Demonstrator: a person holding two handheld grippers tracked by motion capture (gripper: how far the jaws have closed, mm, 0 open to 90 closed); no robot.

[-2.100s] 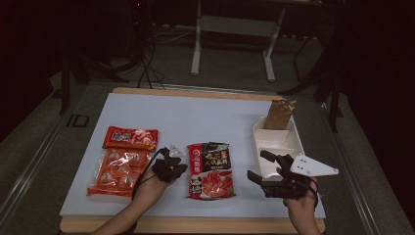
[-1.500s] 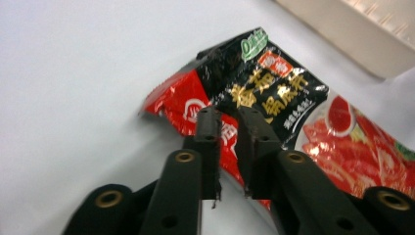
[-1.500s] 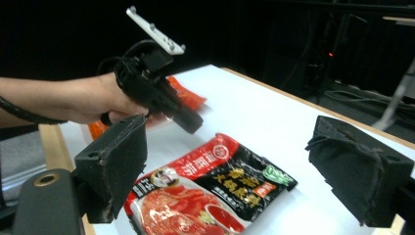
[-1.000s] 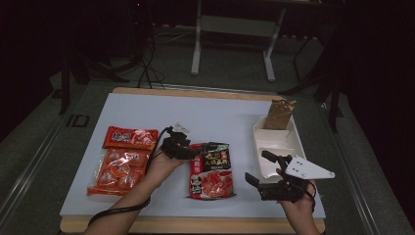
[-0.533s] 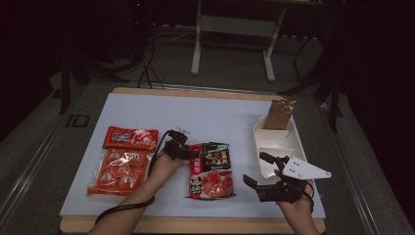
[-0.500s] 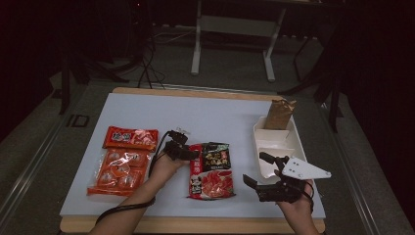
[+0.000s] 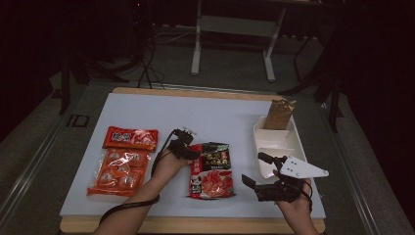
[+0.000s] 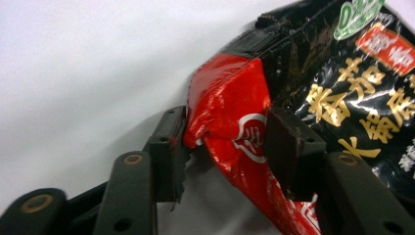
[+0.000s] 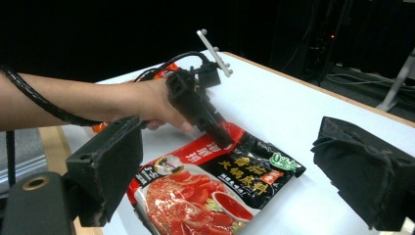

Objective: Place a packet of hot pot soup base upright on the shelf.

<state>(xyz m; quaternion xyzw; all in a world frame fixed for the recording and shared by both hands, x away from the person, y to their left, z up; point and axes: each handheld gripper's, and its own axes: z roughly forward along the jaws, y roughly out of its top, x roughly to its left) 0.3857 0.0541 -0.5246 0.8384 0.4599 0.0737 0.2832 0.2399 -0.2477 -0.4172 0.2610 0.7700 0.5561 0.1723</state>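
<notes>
Soup-base pouch [image 7: 212, 170], one red-and-black packet, lies flat near the middle of the white tabletop [image 7: 215, 115], toward its near edge. Its upper-left corner sits between the fingers of the left gripper [image 7: 188, 152]; in the left gripper view that red corner [image 8: 230, 103] is buckled and lifted off the surface, one finger [image 8: 169, 147] touching its left edge and the other [image 8: 293, 147] against its printed face, so the corner is pinched. These fingers have just been closing with the corner between them. From the pouch, two orange packets lie at about 9 o'clock: a small one [image 7: 130, 138] and, just nearer the person, a larger one [image 7: 118, 171] showing round pieces through its front. One white tray [image 7: 274, 147] stands at about 3 o'clock from the pouch, by the tabletop's right edge, with one brown paper bag [image 7: 280, 114] upright at its far end. The right gripper [image 7: 257, 169] hovers at about 4 o'clock from the pouch, just in front of the tray, its fingers spread wide with nothing between them; the right gripper view looks between them at the pouch and the left hand [image 9: 151, 105]. Two grippers, two hands, four packages counting the bag.
</notes>
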